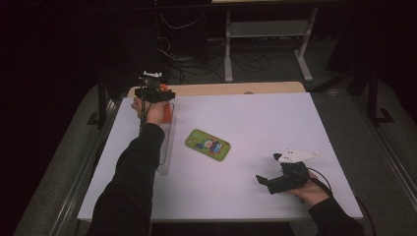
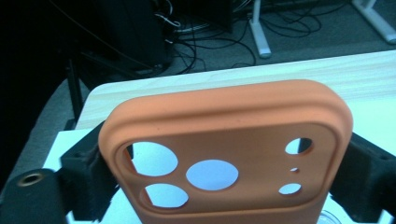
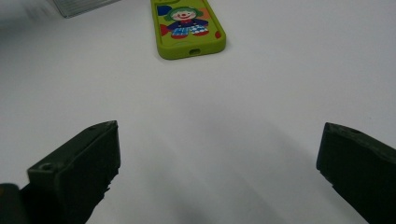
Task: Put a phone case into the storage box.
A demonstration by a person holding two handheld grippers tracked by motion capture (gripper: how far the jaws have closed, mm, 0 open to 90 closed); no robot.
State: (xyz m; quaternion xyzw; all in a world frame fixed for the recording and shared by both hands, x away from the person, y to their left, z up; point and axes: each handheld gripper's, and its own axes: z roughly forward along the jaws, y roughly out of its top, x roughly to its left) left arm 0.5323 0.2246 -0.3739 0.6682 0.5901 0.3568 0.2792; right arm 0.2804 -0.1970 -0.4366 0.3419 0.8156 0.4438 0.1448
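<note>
A matte orange rubbery phone case with round cut-outs is bracketed by the left gripper, jaws loosened; the right gripper is held unclenched near a glossy green phone case.

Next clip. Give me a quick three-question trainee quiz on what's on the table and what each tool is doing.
1. What colour is the phone case between the left tool's jaws?
2. True or false: the right tool grips the green phone case.
3. Which lies left of the green case in the high view: A) a clear tray B) a mug?

Key: 1. Orange. 2. False; it is open and empty. 3. A.
</note>
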